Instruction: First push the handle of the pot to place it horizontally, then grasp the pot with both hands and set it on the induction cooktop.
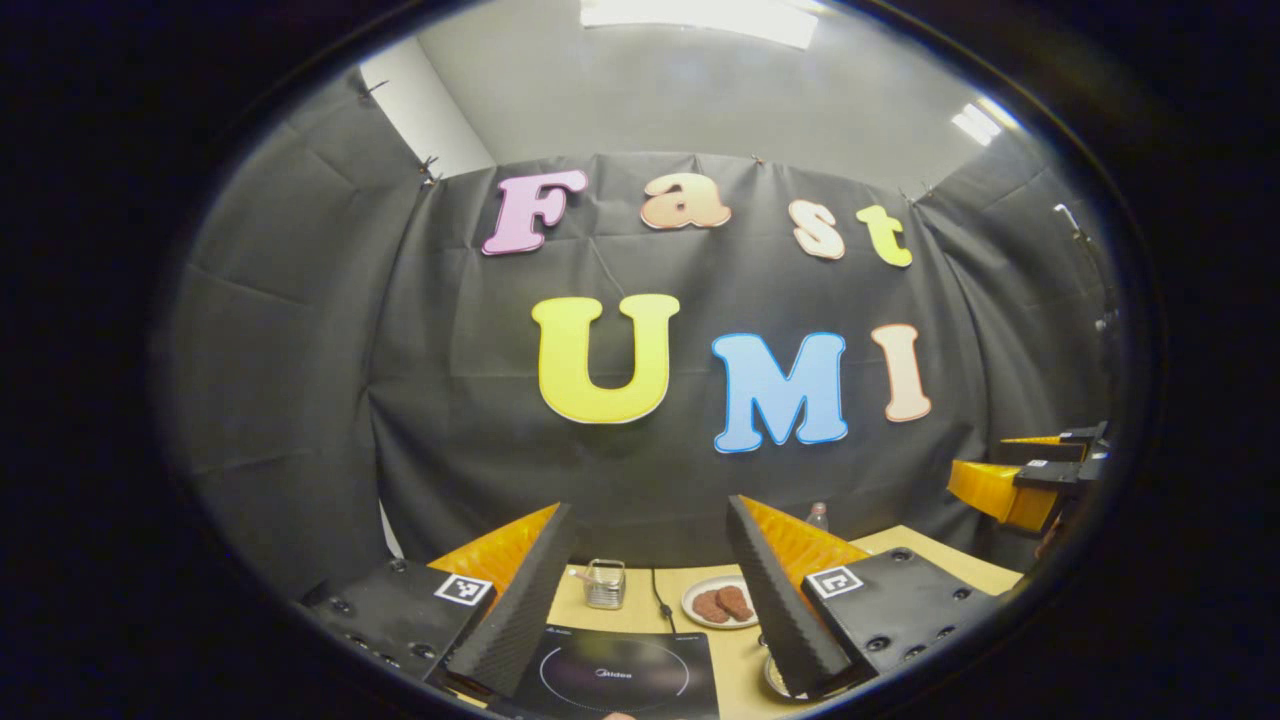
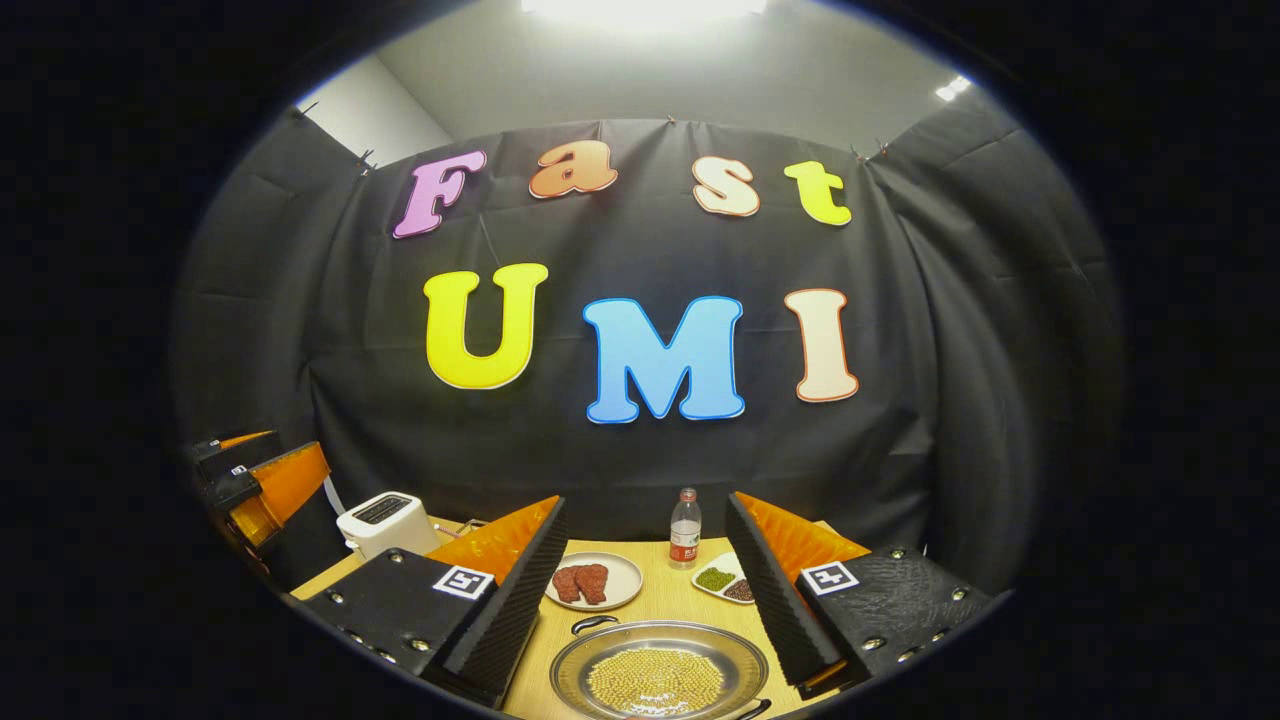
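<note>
Pot [image 2: 659, 670]: shallow, round, shiny metal, wide flat rim, floor covered in small yellow beads. It sits on the wooden table [image 2: 660, 600] directly ahead of the right gripper [image 2: 645, 590], low between its 2 fingers. A thin dark loop handle [image 2: 594, 623] shows at the far-left rim, a second dark handle tip at the near-right rim. Right gripper released: ribbed black pads spread wide, orange backing, nothing between them.

Beyond the pot, left of centre: round pale plate [image 2: 594, 582] with 2 reddish-brown patties. Straight ahead: clear bottle [image 2: 685, 530], upright. Right of it: small dish [image 2: 728, 582] with green and dark portions. Far left: white toaster [image 2: 386, 520].

Left gripper [image 1: 650, 590] also released, fingers well apart. Between them, just ahead, lies the induction cooktop [image 1: 625, 675]: flat glossy black slab with a thin white ring. Past it stands a small metal cup [image 1: 605, 583]; a black cord [image 1: 660, 600] runs beside it. A sliver of the pot's rim shows under the right-hand finger.
</note>
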Available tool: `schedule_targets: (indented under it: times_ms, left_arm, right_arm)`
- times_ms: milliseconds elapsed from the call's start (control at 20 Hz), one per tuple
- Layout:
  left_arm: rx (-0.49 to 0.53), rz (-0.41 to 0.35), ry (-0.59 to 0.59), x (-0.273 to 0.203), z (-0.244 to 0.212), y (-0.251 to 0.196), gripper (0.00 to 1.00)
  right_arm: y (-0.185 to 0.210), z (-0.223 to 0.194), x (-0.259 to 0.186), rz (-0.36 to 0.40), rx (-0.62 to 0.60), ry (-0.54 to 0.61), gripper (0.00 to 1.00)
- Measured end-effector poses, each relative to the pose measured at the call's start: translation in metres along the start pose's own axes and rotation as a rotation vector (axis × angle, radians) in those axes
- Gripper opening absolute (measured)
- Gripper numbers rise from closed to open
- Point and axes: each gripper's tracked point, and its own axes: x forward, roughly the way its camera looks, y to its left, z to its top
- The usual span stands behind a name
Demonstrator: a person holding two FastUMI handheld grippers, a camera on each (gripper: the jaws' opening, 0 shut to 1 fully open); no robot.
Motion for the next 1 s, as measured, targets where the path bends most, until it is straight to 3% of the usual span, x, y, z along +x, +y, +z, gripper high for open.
schedule_targets:
  times_ms: [400,650,800,850,900,1000]
  left_arm:
    - [0.029,-0.025,-0.036,0.000,0.008,-0.009,1.00]
    - [0.032,-0.066,-0.026,-0.001,0.000,-0.025,1.00]
    - [0.023,-0.086,-0.004,-0.002,-0.010,-0.033,0.92]
    - [0.021,-0.092,0.002,-0.003,-0.013,-0.034,0.98]
    - [0.019,-0.097,0.008,-0.004,-0.016,-0.037,0.98]
    - [0.021,-0.108,0.020,-0.003,-0.023,-0.040,0.98]
  right_arm:
    - [0.000,-0.031,-0.002,0.044,0.007,0.073,0.96]
    - [0.000,-0.081,-0.013,0.093,-0.020,0.201,0.96]
    - [-0.002,-0.124,-0.017,0.102,-0.039,0.301,0.72]
    - [-0.003,-0.130,-0.025,0.111,-0.032,0.328,0.59]
    - [0.000,-0.142,-0.029,0.118,-0.021,0.358,0.44]
    - [0.001,-0.166,-0.037,0.129,-0.007,0.434,0.35]
